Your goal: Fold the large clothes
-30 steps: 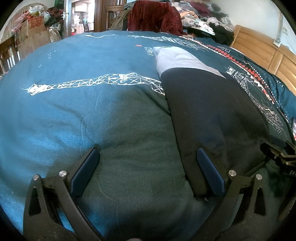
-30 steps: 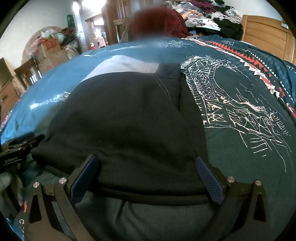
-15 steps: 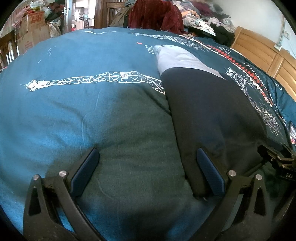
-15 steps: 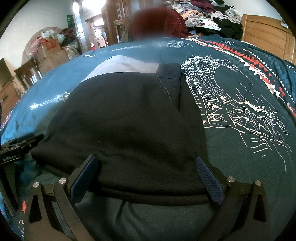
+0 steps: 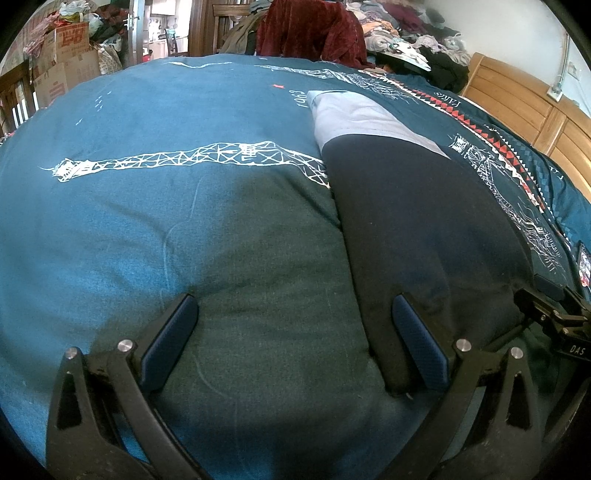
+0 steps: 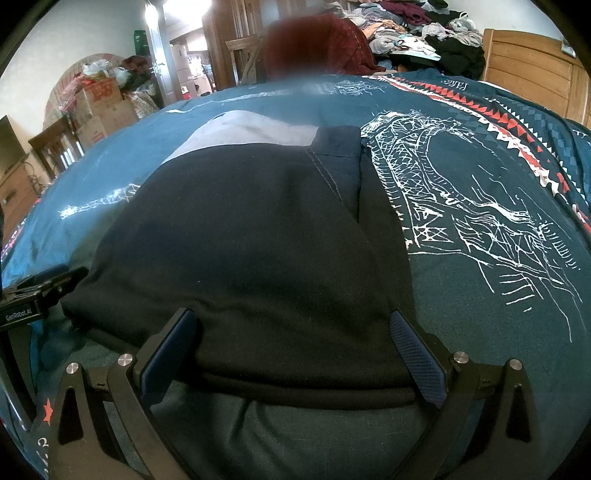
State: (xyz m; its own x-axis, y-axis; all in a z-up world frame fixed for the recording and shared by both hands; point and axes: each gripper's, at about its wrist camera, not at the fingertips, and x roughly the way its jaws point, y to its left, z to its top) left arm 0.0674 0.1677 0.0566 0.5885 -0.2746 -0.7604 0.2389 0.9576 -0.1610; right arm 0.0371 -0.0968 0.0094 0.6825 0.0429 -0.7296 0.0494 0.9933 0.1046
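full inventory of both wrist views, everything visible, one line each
black folded garment with light grey panel: 1, black and grey, flat on the bed, near hem between the right gripper's fingers
teal bedspread with white tower print: 1, teal, white and red, covers the bed
dark red velvety garment: 1, dark red, at the bed's far edge
pile of mixed clothes: 1 heap, mixed colours, far right by the headboard
wooden headboard: 1, light wood, right
cardboard boxes: several, brown, far left
wooden chair: 1, dark brown, left
left gripper: 1, black with blue pads, open, right finger at the garment's near left corner
right gripper: 1, same, open
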